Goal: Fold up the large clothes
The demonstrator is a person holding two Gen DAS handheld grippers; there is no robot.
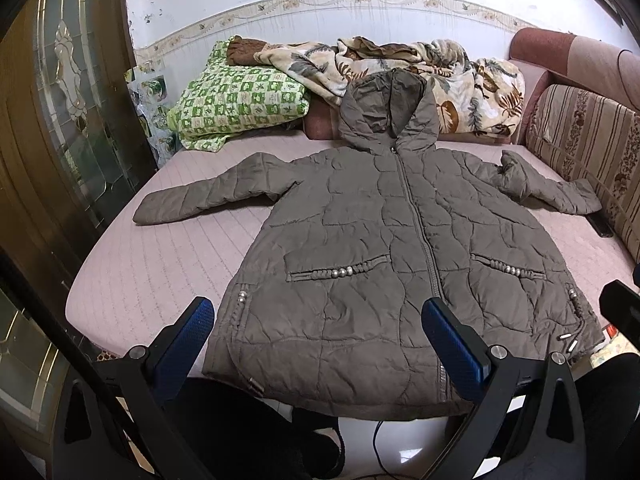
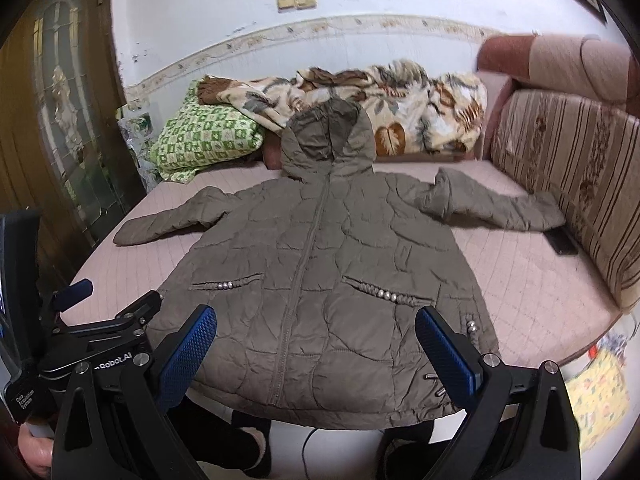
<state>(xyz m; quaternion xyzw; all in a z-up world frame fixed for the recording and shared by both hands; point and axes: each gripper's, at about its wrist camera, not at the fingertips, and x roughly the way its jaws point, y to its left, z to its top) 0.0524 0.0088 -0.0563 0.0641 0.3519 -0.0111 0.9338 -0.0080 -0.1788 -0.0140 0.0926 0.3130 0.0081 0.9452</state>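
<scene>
Coat [image 1: 400,248] lies flat, zipped, front up on the bed [image 1: 160,264]; with left gripper [image 1: 320,344] and right gripper [image 2: 316,348] both wide open, empty, take each sleeve cuff first and fold inward.

Home bedroom: bed [image 1: 132,280], pillow [image 1: 236,100], blanket [image 1: 460,76].

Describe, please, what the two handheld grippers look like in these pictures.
The left gripper and the right gripper match: black angular finger arms with silver pivot bolts, each tipped with a flat blue, dimpled pad. In the right wrist view, the left gripper's black body carries white lettering ending "Robot.AI" and a "Data Acquisition System" label.
</scene>
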